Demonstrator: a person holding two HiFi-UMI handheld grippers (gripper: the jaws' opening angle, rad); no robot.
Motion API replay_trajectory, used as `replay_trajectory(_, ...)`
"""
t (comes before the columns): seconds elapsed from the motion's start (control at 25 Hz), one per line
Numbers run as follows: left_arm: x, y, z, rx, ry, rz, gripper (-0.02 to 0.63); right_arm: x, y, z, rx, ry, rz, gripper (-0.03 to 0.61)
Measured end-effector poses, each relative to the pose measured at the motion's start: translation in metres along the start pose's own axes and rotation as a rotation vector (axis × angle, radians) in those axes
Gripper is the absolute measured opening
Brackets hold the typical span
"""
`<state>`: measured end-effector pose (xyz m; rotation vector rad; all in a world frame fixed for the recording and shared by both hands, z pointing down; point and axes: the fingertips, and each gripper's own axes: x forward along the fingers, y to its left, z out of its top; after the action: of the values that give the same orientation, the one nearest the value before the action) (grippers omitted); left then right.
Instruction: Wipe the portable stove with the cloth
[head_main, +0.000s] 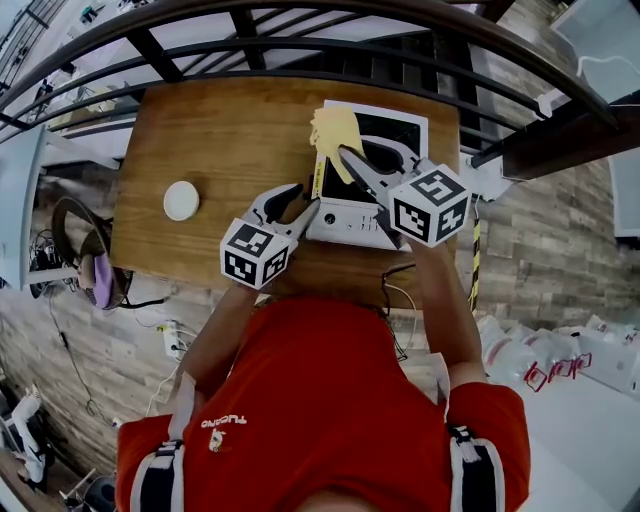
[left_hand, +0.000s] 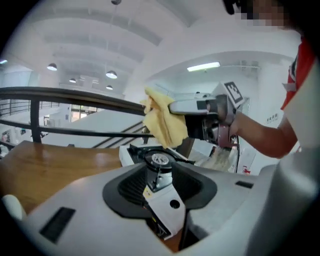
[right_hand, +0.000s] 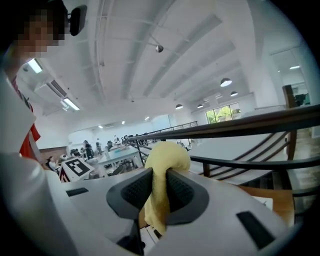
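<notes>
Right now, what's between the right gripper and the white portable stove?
Only the yellow cloth the right gripper pinches above the white stove; left gripper view.

Yellow cloth (head_main: 335, 130), white stove (head_main: 340, 225) with black top, brown wood-grain table (head_main: 220, 140), red shirt (head_main: 330, 400).
</notes>
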<state>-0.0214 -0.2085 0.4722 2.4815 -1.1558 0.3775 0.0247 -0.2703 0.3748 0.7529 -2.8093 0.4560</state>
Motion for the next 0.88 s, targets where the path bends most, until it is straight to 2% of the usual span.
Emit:
replay_trajectory(0.24, -0.02, -0.006, 0.073, 0.033, -0.263, -0.019, 0.093, -0.037, -0.001, 0.017, 0.013, -0.16, -0.058, 0.087)
replay_trajectory(0.4, -0.03, -0.014, 0.105, 0.05, -0.37, -0.04, 0.038, -0.053, 0.012, 0.02, 0.026, -0.245, -0.086, 0.087)
replay_trajectory(0.6, -0.033, -0.023, 0.12, 0.057, -0.43, -0.051, 0.01, -0.067, 0.028, 0.012, 0.01, -0.332, -0.117, 0.087)
replay_trajectory(0.88, -0.027, -0.028, 0.122, 0.042, -0.441, -0.068, 0.009, -0.079, 0.026, 0.004, -0.018, -0.356, -0.177, 0.086)
